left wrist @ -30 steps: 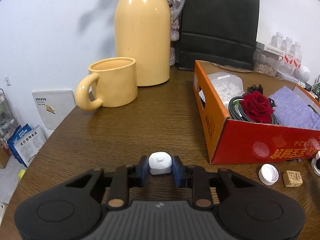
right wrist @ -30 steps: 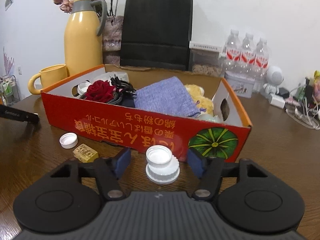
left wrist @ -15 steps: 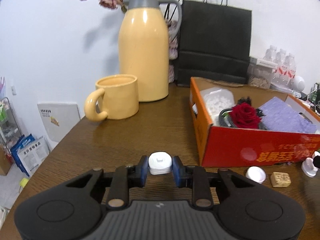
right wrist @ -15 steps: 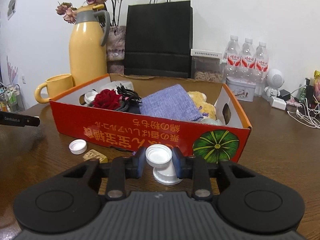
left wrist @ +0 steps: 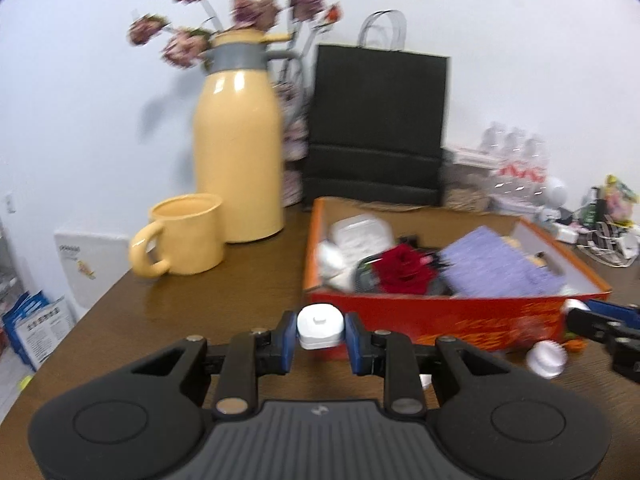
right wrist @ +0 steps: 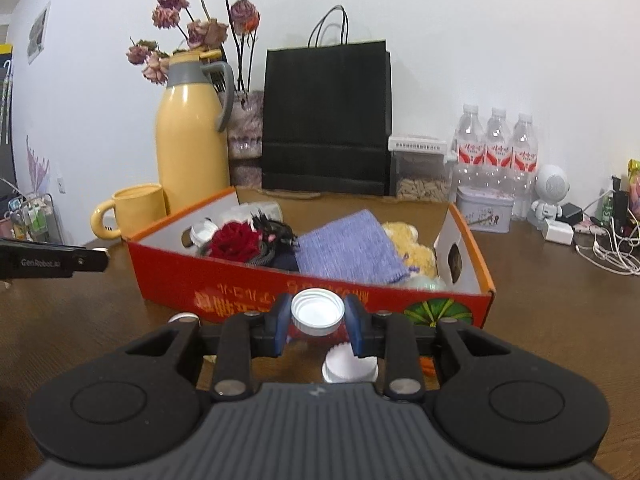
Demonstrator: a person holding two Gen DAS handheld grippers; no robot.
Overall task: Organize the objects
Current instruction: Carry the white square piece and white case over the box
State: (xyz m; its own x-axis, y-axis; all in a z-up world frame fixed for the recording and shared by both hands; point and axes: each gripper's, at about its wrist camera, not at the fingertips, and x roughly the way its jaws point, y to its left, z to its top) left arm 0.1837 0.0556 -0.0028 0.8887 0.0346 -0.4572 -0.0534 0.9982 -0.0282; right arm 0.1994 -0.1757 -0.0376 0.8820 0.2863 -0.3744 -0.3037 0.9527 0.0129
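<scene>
In my left wrist view the left tongs (left wrist: 321,334) sit low in the middle of the frame, clamped on a small white plug-like block (left wrist: 320,326) just before the orange box (left wrist: 440,316), with the yellow mug (left wrist: 184,236) and yellow flask (left wrist: 238,152) at upper left. In my right wrist view the right tongs (right wrist: 318,322) at lower centre have just closed onto a white cap (right wrist: 317,312) and grip it above the worktop (right wrist: 560,300). A second white cap (right wrist: 350,368) lies below it.
</scene>
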